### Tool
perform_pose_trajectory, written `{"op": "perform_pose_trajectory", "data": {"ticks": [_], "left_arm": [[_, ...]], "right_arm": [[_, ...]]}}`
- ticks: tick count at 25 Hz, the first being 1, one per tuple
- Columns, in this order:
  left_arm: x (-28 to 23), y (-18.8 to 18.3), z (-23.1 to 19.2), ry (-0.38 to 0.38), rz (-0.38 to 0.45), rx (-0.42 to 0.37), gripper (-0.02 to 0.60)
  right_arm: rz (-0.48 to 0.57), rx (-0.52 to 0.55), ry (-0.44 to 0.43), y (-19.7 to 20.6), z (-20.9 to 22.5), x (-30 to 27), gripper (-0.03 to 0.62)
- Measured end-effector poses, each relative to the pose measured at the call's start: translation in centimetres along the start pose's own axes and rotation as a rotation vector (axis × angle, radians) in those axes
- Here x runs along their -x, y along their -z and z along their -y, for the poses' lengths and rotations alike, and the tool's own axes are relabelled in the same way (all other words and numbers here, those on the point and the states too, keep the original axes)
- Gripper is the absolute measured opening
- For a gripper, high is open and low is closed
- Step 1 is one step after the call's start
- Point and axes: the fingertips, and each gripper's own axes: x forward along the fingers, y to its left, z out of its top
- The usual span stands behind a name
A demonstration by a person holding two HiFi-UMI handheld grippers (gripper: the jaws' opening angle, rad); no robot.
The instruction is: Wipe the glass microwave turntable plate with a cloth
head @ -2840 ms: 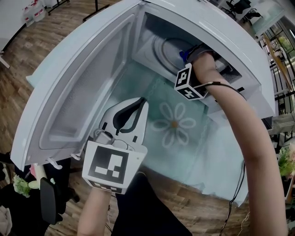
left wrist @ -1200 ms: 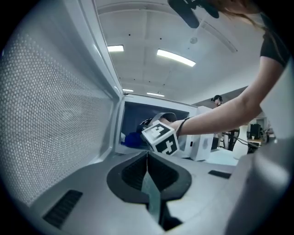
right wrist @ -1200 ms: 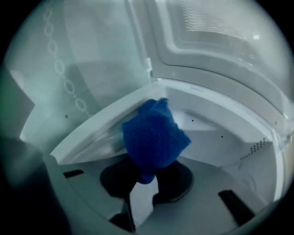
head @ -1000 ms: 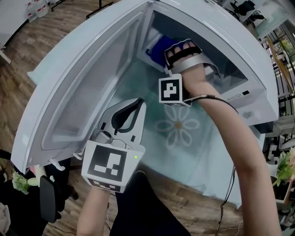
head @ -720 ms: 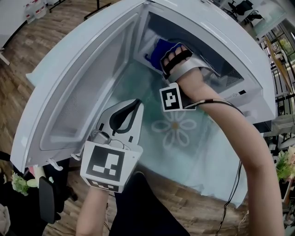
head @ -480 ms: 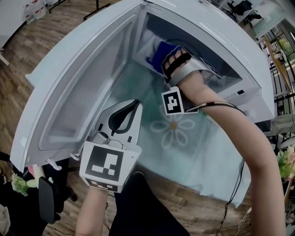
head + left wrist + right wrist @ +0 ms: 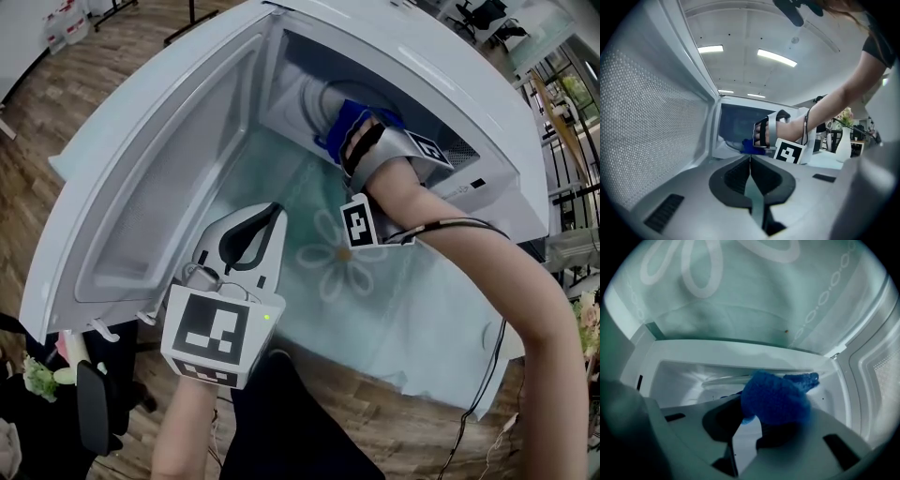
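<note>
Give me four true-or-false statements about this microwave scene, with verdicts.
1. The right gripper is shut on the blue cloth. True.
2. The microwave door is closed. False: it stands wide open.
3. The left gripper reaches inside the microwave. False: it is outside, over the flowered tablecloth.
4. The left gripper's fingers are together with nothing between them. True.

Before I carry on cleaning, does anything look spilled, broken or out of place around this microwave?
Nothing stands out. The microwave door is open, the right claw grips the blue cloth inside by the glass plate; the left claw is shut, empty.
</note>
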Motion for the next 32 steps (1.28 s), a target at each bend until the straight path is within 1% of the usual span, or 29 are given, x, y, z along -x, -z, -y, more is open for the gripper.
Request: {"op": "perform_pose_trajectory", "data": {"ticks": [6,10,13,17,19,22,25,27,32], "left_arm": [[-0.1,0.0,0.6,0.013,-0.003,-0.01,0.008],[0.0,0.1,0.6,0.015,-0.008,-0.012,0.008],[-0.1,0.1,0.7,0.018,-0.009,-0.014,0.008],[-0.3,0.1,1.1,0.029,-0.011,-0.017,0.008],[-0.3,0.2,1.1,0.033,-0.015,-0.019,0.008],[-0.1,0.2,0.9,0.03,-0.02,-0.016,0.008],[0.5,0.1,0.8,0.023,-0.024,-0.002,0.008],[0.9,-0.1,0.7,0.019,-0.026,0.009,0.008],[2.0,-0.7,1.2,0.016,-0.038,0.011,0.008]], "right_arm": [[-0.009,0.049,-0.082,0.0,-2.7,0.3,0.055],[-0.01,0.065,-0.181,0.2,-5.3,0.4,0.054],[-0.001,0.045,-0.255,-0.3,-7.0,0.4,0.054],[-0.002,0.082,-0.343,-0.1,-8.1,0.9,0.052],[0.006,0.082,-0.377,-0.1,-8.3,1.1,0.052],[0.02,0.034,-0.39,-0.2,-8.2,1.2,0.052],[0.051,-0.042,-0.374,-0.4,-7.5,1.8,0.052],[0.083,-0.106,-0.364,-0.5,-6.9,2.5,0.052],[0.183,-0.304,-0.334,-1.2,-5.1,5.0,0.052]]}}
